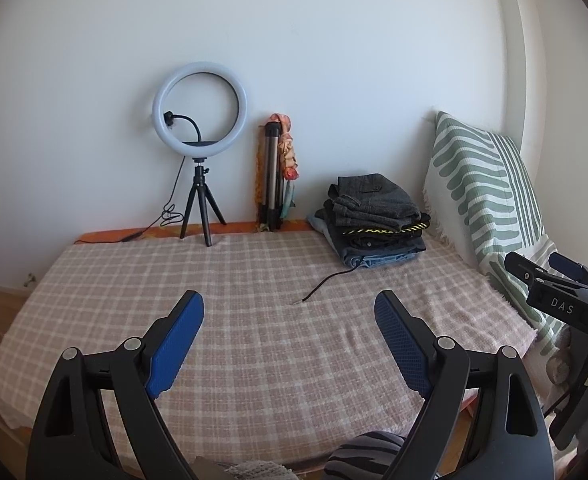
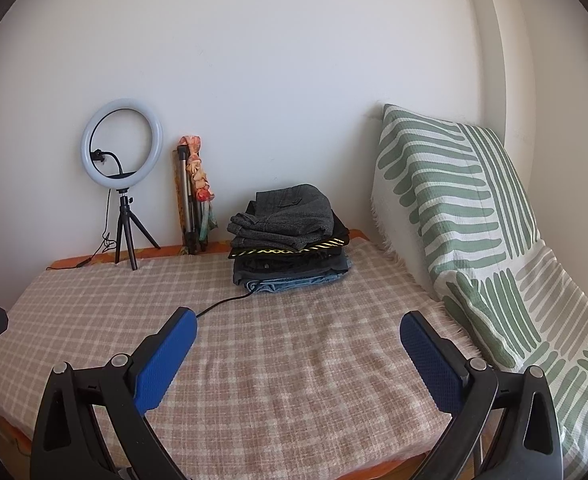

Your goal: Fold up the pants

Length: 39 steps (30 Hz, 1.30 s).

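A bed (image 1: pixel 253 320) under a pink checked cover fills both views. Against the right wall leans a green-striped cushion (image 2: pixel 454 208), its lower end cut off by the frame edge. At the far right corner of the bed lies a stack of folded pants (image 2: pixel 289 240), long side running left to right along the back wall; a black cord (image 1: pixel 326 286) trails from under it. The lower garments are hard to tell apart. Left stands a ring light (image 1: pixel 199 110). The left gripper (image 1: pixel 289 316) and right gripper (image 2: pixel 298 332) hover spread wide, holding nothing.
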Tool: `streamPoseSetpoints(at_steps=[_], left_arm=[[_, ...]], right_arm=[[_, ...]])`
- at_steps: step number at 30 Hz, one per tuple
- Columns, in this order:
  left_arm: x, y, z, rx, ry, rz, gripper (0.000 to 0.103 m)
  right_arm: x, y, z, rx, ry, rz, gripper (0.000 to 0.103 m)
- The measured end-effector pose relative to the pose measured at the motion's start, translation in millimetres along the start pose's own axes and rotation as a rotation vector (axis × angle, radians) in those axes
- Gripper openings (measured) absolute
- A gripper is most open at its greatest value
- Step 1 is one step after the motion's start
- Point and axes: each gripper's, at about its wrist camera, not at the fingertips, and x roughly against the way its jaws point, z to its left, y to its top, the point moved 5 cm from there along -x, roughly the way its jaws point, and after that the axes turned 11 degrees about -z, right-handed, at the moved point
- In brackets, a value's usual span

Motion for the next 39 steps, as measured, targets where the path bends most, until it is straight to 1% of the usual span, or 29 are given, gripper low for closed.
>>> streamPoseSetpoints(at_steps=[26,39], left_arm=[[1,2,0,-0.001,0.003,-0.010,0.088],[-2,-2,6,-0.003,0.038,-0.034,0.088]], right_arm=[[-4,-4,4,0.001,0.006,0.012,0.103],[-11,-12,5,0.005,0.016,0.029,0.103]])
